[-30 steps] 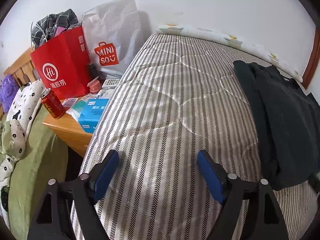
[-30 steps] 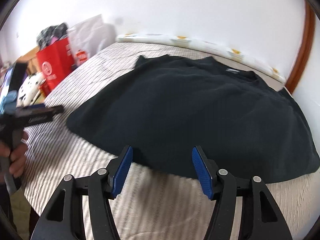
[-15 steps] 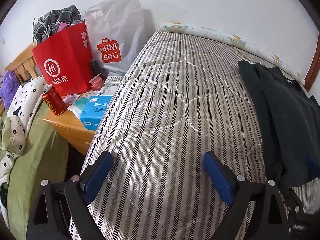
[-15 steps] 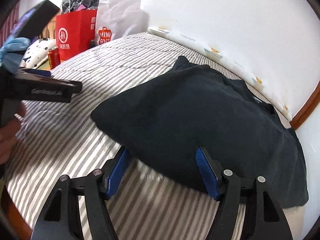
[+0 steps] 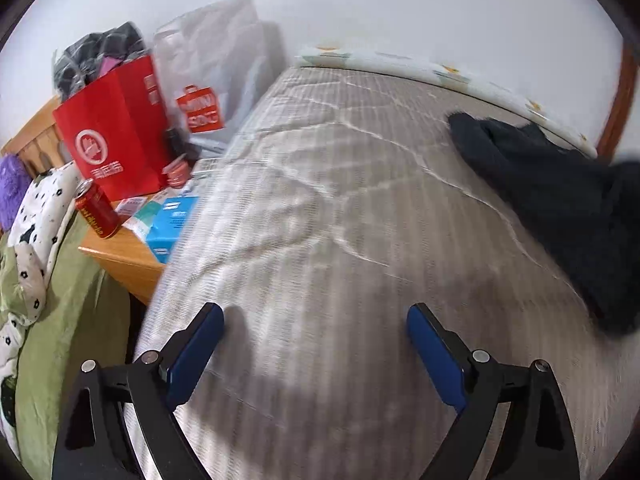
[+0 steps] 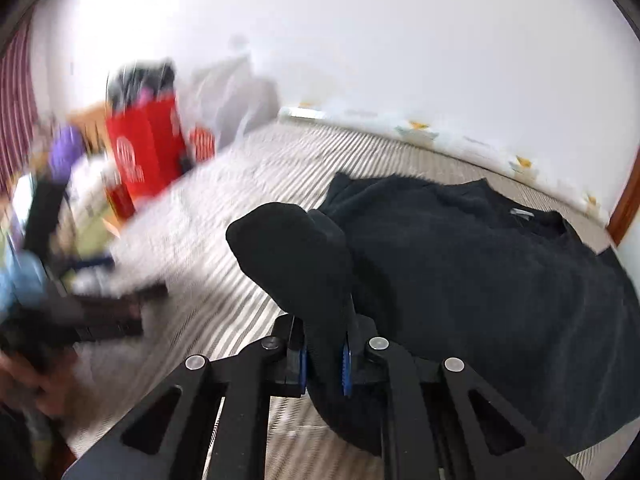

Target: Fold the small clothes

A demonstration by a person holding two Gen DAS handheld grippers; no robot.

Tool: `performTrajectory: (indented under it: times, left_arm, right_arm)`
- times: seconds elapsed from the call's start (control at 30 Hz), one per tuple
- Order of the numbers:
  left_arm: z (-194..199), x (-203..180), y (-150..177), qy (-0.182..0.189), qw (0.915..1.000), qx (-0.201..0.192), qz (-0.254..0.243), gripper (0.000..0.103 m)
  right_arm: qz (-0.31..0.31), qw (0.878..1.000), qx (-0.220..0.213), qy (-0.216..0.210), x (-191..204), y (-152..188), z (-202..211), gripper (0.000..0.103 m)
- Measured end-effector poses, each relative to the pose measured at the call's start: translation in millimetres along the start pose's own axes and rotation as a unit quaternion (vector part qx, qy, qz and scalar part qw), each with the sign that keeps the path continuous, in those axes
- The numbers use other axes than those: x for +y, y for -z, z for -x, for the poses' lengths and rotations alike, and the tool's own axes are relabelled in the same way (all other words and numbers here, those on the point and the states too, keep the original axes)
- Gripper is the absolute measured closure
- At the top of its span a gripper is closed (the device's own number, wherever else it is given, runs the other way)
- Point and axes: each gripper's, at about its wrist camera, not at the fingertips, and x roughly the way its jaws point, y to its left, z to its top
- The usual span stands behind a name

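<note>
A dark, near-black garment [image 6: 480, 264] lies spread on the striped mattress [image 6: 256, 184]. My right gripper [image 6: 324, 360] is shut on the garment's near left edge, and a bunched fold of the cloth stands up above the blue pads [image 6: 346, 364]. In the left wrist view the same garment [image 5: 560, 200] lies at the right, with its near corner raised and blurred. My left gripper [image 5: 316, 344] is open over bare mattress [image 5: 320, 220], well left of the garment, with nothing between its blue pads [image 5: 436, 356].
Left of the bed a wooden bedside table [image 5: 120, 252] holds a red paper bag [image 5: 116, 136], a white shopping bag [image 5: 216, 80], a red can [image 5: 96, 212] and a blue box [image 5: 172, 228]. Green bedding [image 5: 52, 320] lies beyond. The left gripper and a hand [image 6: 36, 380] appear blurred at the right wrist view's left.
My right gripper has closed on the garment's near edge and lifted it into a bunched fold. The left gripper stays open over the mattress, little moved.
</note>
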Motion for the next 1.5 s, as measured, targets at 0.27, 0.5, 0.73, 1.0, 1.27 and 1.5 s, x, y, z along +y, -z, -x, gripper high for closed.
performTrajectory:
  times: [0.27,0.5,0.73,1.0,1.27,1.5]
  left_arm:
    - [26.6,-70.8,-7.0,0.058,0.9976,-0.03,-0.02,0.011]
    - [31.7,-142.9,-13.7,0.118,0.9914,-0.036,-0.044,0.011]
    - [40.0,-205.0,-3.3,0.181,0.9777,-0.045,-0.097,0.011]
    - [51.0,-239.7,11.7,0.248,0.9594,-0.028,-0.131,0.011]
    - [64.8,-270.3,33.8,0.278,0.9428,-0.038,-0.18,0.01]
    - [56.7,-314.8,34.7,0.282,0.9332,-0.025,-0.222,0.011]
  right_arm:
    - [-0.093,0.993,-0.076,0.007,-112.2,-15.4,62.8,0.093]
    - [-0.18,0.977,-0.103,0.045,-231.0,24.0,108.9,0.093]
    - [-0.302,0.95,-0.042,0.066,-332.0,102.1,104.3,0.082]
    - [-0.329,0.942,-0.053,0.042,-340.8,116.5,99.1,0.05]
    - [-0.324,0.944,-0.042,0.049,-352.9,94.8,65.7,0.059]
    - [-0.289,0.95,-0.096,0.069,-364.6,84.2,84.5,0.09]
